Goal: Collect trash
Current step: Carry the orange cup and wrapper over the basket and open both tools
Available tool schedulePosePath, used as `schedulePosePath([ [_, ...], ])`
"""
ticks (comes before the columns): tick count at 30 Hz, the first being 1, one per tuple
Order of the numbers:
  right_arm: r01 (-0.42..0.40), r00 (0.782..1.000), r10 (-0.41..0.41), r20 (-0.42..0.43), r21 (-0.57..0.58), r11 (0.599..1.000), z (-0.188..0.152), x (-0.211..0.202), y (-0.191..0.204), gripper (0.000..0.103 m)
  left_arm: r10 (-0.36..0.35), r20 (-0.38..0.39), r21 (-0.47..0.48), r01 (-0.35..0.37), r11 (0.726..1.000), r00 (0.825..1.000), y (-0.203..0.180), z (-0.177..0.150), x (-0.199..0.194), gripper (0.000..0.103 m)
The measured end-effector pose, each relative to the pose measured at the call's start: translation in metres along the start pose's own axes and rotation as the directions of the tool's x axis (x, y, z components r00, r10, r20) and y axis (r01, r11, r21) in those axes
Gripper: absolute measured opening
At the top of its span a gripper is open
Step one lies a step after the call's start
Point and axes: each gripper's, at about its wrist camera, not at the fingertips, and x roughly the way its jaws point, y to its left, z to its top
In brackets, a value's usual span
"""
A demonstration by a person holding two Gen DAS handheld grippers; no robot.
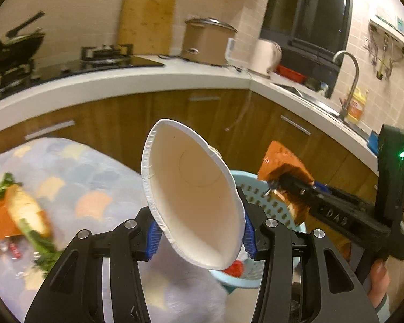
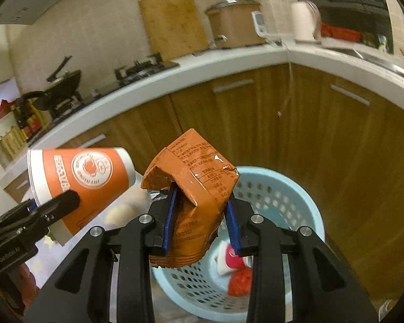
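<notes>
The left gripper is clamped on a paper cup, squeezing it so the rim has gone oval; the cup lies tilted, mouth toward the camera, and looks empty inside. From the right wrist view the same cup shows its orange side with a round logo, held up in the air to the left of the bin. The right gripper is closed on a crumpled orange wrapper, its blue pads pressing both sides, and the wrapper hangs above the near edge of the bin.

The bin is a light blue perforated basket standing in front of the wooden cabinets. It already holds some trash: a red and white item and something red beside it, too blurred to name.

So the task looks partly done. Two pieces are in hand and near the bin, neither yet dropped. The wrapper seems closest to release; the cup is off to the side, not over the opening.

More is left on the table with the patterned cloth: vegetable scraps, an orange piece and what may be a small clear wrapper, all blurred by motion. Those would need another trip
</notes>
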Motion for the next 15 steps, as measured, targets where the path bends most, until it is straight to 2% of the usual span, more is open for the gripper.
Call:
schedulePosePath([
  [5, 0.052, 0.997, -0.049, -0.057, 0.037, 0.998, -0.012, 0.011, -0.024, 0.033, -0.015, -0.039, 0.018, 0.016, 1.0, 0.999, -0.014, -0.006, 0.018, 0.051],
  [9, 0.072, 0.994, -0.065, -0.09, 0.069, 0.995, -0.019, 0.017, -0.037, 0.061, 0.0, -0.067, 0.023, 0.002, 1.0, 0.998, -0.016, -0.011, 0.026, 0.065],
  [10, 0.072, 0.994, -0.064, -0.094, 0.078, 0.994, -0.02, 0.019, -0.038, 0.064, 0.002, -0.074, 0.025, 0.0, 1.0, 0.997, -0.016, -0.013, 0.026, 0.07],
  [15, 0.074, 0.992, -0.065, -0.11, 0.081, 0.994, -0.022, 0.025, -0.032, 0.065, 0.005, -0.082, 0.013, -0.004, 1.0, 0.997, -0.008, -0.023, 0.016, 0.071],
])
